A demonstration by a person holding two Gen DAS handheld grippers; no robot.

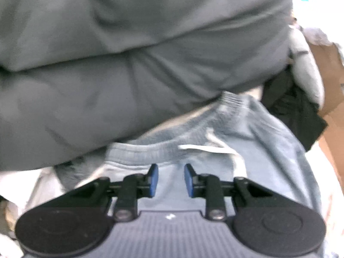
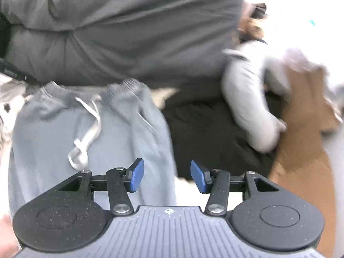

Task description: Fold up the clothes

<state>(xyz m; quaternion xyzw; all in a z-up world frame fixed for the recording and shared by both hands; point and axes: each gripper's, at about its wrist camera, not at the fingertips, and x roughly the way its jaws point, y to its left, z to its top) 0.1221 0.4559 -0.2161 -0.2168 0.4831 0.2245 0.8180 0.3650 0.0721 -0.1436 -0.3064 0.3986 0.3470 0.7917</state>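
Light blue sweatpants (image 1: 247,150) lie just ahead of and beneath the left gripper (image 1: 171,179), whose blue-padded jaws stand spread with nothing between them. The ribbed waistband (image 1: 150,152) runs across just beyond the fingertips, with a pale drawstring (image 2: 90,129) knotted and trailing over the front. The right gripper (image 2: 167,175), jaws also spread and empty, hovers at the pants' right edge. Beyond both sits a bulky grey garment (image 1: 129,43); right of the pants, black fabric (image 2: 210,129).

Left wrist: close, forward over blue sweatpants (image 1: 247,150) waistband | Right wrist: close, forward, further right | Shared: sweatpants, grey garment (image 1: 129,53), cardboard box (image 2: 301,139)
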